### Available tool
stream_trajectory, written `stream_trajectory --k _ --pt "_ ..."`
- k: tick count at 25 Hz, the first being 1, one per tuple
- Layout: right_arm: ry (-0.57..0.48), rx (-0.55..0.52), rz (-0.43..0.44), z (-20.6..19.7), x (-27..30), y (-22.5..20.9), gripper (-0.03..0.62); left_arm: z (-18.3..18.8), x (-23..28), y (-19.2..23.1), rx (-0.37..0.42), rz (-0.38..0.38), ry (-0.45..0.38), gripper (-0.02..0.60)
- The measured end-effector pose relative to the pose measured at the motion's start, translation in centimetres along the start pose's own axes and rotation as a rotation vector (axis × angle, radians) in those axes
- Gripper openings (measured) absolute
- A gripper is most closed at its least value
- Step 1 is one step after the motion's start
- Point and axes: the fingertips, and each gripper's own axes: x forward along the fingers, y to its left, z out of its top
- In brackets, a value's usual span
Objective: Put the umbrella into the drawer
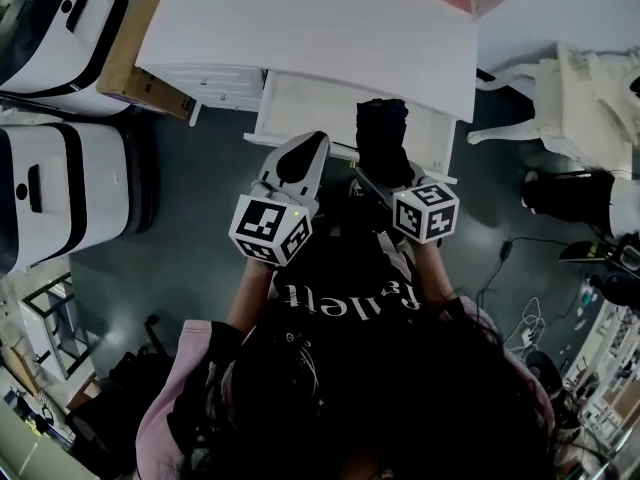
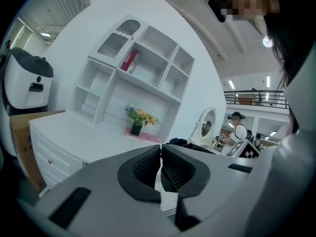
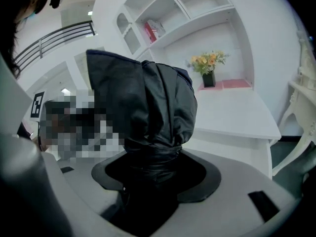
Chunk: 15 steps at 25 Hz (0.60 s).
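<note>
A folded black umbrella (image 1: pixel 382 140) sticks out forward from my right gripper (image 1: pixel 392 173), whose jaws are shut on its lower end; in the right gripper view the umbrella (image 3: pixel 148 107) fills the middle. It hangs over the pulled-out white drawer (image 1: pixel 300 108) under the white desk (image 1: pixel 310 28). My left gripper (image 1: pixel 300 158) is beside it at the drawer's front edge, jaws shut with nothing between them (image 2: pixel 161 168).
White machines (image 1: pixel 60 178) and a cardboard box (image 1: pixel 140 58) stand at the left. A white chair (image 1: pixel 570 88) and floor cables (image 1: pixel 510 298) are at the right. The desk carries a shelf unit (image 2: pixel 133 68) and a flower vase (image 2: pixel 138 120).
</note>
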Motion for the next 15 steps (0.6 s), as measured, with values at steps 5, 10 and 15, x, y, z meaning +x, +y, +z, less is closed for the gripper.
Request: stream_trajectory --k 5,10,15 --pt "0.101 -0.064 0.026 0.3 3.0 -2.7 0.285 0.1 0.6 2.5 -0.029 0.093 -0.026 0.023" --pt "0.233 -0.181 0.067 0.6 6.2 -4.8 0.285 0.8 1.2 4.8 -0.044 0.196 -0.052 0.023" --pt "0.357 -0.36 0.13 0.5 9.9 -5.8 0.285 1.4 1.9 6.0 -0.035 0.278 -0.069 0.023"
